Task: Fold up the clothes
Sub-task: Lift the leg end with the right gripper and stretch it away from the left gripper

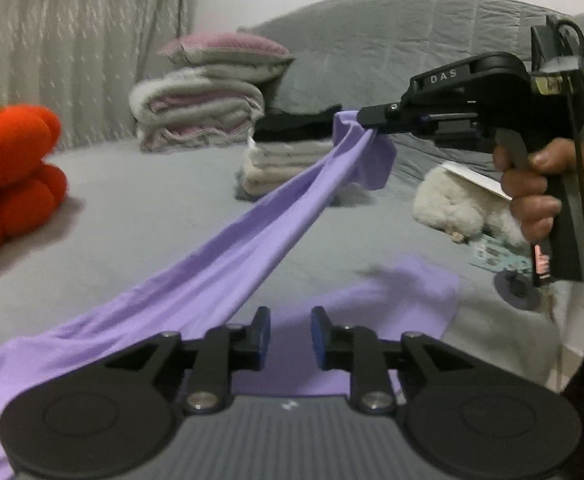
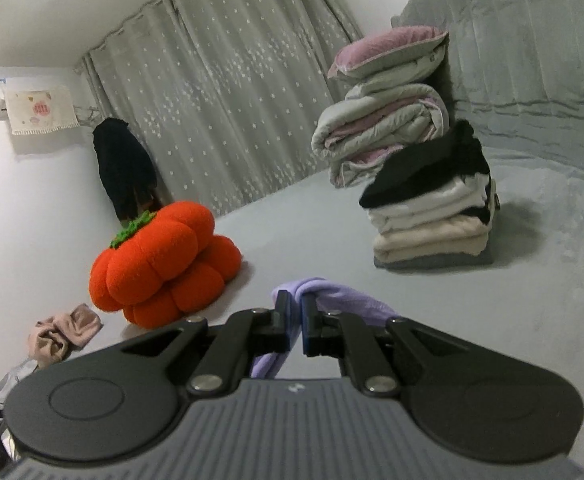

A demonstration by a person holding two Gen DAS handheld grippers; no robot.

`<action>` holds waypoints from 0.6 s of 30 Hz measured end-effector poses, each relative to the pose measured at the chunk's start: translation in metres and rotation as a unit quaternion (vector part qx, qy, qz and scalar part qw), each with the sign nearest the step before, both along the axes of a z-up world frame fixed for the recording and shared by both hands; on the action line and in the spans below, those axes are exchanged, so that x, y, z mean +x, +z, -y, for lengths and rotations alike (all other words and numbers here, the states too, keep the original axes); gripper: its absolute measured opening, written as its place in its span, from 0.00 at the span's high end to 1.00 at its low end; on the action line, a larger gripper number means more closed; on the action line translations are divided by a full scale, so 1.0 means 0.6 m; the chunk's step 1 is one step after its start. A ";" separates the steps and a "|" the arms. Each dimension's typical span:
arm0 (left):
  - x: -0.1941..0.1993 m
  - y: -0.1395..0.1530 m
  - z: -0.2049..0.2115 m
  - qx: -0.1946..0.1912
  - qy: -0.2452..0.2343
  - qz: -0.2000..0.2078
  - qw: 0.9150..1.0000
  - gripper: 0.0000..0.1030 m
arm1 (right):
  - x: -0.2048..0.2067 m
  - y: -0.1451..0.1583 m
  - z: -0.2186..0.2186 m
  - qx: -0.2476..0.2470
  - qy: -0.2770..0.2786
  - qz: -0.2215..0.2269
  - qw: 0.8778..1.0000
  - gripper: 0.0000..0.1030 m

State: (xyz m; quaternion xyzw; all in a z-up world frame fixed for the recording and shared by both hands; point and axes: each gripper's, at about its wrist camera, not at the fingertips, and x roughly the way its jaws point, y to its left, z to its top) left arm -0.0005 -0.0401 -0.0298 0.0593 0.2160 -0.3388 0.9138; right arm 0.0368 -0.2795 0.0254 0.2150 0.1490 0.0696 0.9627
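Two grippers: the left gripper (image 1: 290, 332) and the right gripper (image 2: 295, 322); one lilac garment (image 1: 228, 240); one orange pumpkin cushion (image 2: 164, 258); one stack of folded clothes (image 2: 431, 208); one pile of folded quilts (image 2: 379, 136) topped by one pillow (image 2: 387, 50); one crumpled pink cloth (image 2: 62, 334); one white fluffy toy (image 1: 451, 204); one hand (image 1: 539, 192).

Lilac garment (image 1: 228, 248), orange pumpkin cushion (image 2: 164, 264), star-speckled grey curtain (image 2: 228, 100).

Lilac garment (image 1: 228, 256): smooth, thin cloth, probably stretchy; pumpkin cushion (image 2: 164, 264): fuzzy plush; gripper bodies: matt plastic.
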 end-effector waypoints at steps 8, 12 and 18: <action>0.004 -0.005 -0.026 0.062 0.060 0.048 0.995 0.62 | -0.001 0.028 -0.010 0.010 0.006 0.020 1.000 0.93; 0.010 -0.024 -0.047 0.109 0.102 0.062 0.987 0.62 | -0.001 0.038 -0.017 0.009 0.012 0.028 0.999 0.93; 0.018 -0.044 -0.098 0.169 0.192 0.064 0.965 0.93 | -0.004 0.035 -0.023 -0.001 0.014 0.023 1.000 0.93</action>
